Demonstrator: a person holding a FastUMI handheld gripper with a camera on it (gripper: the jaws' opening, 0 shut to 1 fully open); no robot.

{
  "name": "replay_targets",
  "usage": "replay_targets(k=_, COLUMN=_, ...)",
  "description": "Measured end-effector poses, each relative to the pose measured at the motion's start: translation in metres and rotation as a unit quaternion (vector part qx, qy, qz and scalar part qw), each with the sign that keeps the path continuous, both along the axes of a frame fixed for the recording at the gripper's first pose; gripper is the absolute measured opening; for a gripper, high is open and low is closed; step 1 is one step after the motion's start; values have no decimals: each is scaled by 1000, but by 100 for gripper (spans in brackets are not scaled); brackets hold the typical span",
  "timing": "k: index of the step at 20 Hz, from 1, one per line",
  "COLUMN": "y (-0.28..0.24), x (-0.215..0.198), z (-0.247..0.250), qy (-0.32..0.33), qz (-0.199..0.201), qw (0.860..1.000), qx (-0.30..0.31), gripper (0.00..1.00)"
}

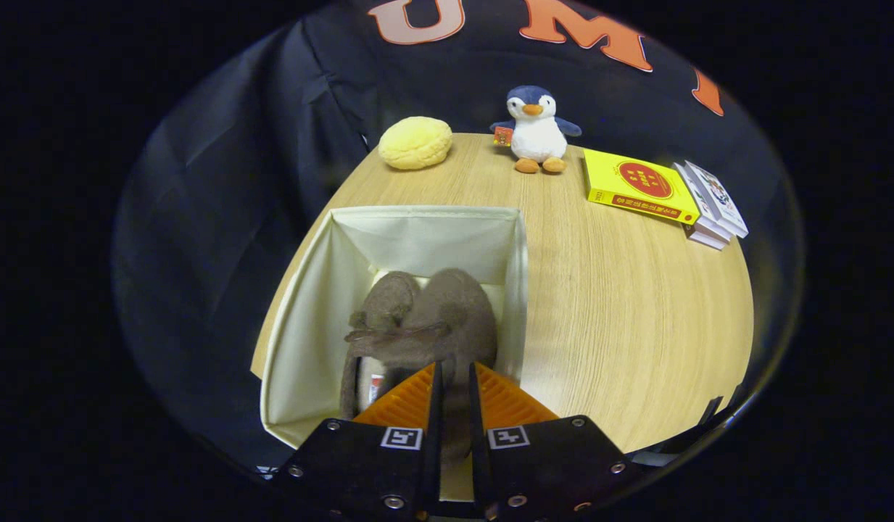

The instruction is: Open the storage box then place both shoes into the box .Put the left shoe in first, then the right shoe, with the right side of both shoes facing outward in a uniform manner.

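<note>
A round-edged counter of pale wood-grain laminate carries everything here, with dark creased cloth hanging as the booth wall behind and to the left of it.

On the near left part of the counter sits the box, a soft-sided fabric bin, cream inside, square in plan and open at the top, its walls slightly slack. Inside it lie two brown shoes of a fuzzy felt-like material with rounded toes pointing away from the jaws. The left shoe rests toward the box's left wall, a tied lace bow across its top and a pale lining with a small tag showing at its opening. The right shoe lies against it, nearer the box's right wall.

The gripper hangs over the near rim of the box. Its jaws stand close together with a narrow gap, and the heel of the right shoe fills that gap, so they appear closed on it; the ribbed pads flank the brown fabric on either side.

Along the far edge of the counter, well apart from the box, stand a puffy yellow bun-shaped cushion, a plush penguin sitting upright, a yellow book lying flat, and just beside it a small stack of white books.
</note>
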State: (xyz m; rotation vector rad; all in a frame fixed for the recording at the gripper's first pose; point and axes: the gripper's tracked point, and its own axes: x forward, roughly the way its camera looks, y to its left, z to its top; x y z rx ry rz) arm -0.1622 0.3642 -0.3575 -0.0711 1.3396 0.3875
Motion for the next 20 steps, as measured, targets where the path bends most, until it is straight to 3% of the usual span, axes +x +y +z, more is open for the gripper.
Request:
replay_targets(k=5, y=-18, x=32, z=51, qy=-59, qz=1, qw=997, qx=59, gripper=24)
replay_targets(k=10, y=-68, x=76, z=95, qy=-167, qz=3, qw=982, qx=94, gripper=28)
replay_targets(k=15, y=-136, x=117, z=166, qy=-276, qz=-36, qw=954, qx=114, gripper=32)
replay_targets(k=19, y=-201, x=144, z=221, qy=-362, qz=-73, qw=923, qx=106, gripper=39)
replay_targets(k=20, y=-214, x=149, z=235, qy=-385, qz=-76, qw=913, qx=108, gripper=45)
